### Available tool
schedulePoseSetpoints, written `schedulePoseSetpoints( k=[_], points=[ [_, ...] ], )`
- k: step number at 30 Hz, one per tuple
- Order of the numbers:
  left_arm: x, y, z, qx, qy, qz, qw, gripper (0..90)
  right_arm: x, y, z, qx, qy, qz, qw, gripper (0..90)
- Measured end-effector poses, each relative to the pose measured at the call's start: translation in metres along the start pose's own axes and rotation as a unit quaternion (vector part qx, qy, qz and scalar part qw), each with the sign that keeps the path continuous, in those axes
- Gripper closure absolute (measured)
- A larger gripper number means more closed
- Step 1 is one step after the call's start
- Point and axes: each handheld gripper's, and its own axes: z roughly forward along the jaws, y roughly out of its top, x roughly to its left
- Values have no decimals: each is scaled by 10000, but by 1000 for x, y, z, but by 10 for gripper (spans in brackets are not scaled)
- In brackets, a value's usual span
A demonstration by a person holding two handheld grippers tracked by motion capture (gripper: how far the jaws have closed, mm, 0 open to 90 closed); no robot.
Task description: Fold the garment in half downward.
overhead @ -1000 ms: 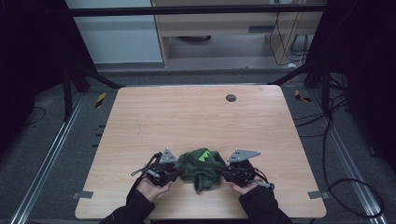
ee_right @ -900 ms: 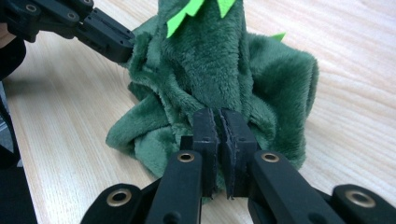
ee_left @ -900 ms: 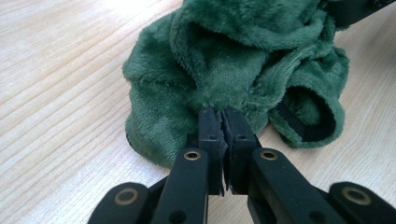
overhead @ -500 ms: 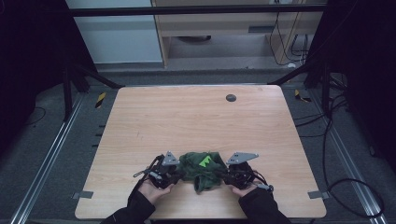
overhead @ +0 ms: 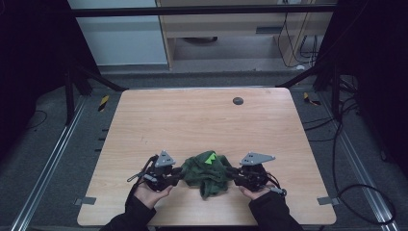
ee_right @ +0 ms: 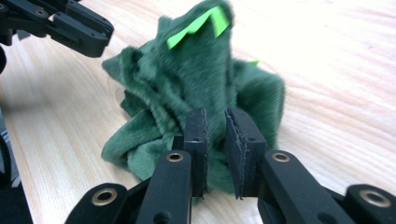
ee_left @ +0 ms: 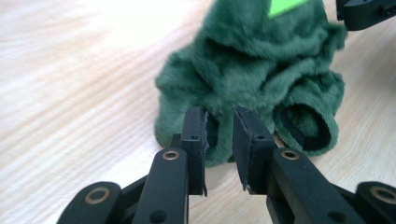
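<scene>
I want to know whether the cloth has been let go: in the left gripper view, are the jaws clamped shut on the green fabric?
No, the left gripper shows a clear gap between its pads, with the green fleece garment just beyond.

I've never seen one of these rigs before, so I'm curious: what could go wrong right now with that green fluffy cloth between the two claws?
The left gripper and right gripper have just been opening, with gaps at the pads. The green cloth sits crumpled, so it may slump or unfold. Its plush pile might snag on a pad. It also lies near the table edge.

Green garment (overhead: 207, 169) – plush fleecy cloth; table (overhead: 192, 120) – matt wood.
</scene>
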Motion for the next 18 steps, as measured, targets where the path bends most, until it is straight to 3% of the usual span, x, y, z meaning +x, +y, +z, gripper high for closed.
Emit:
schedulePoseSetpoints(
  k=[5, 18],
  points=[
    [10, 4, -1, -88, 116, -224, 9996, 775, -6, 7, -4, -163, -145, 59, 9997, 803],
    [26, 24, 7, -322, 450, -389, 9977, 889, -21, 23, 3, -241, -385, 241, 9987, 898]
  ],
)
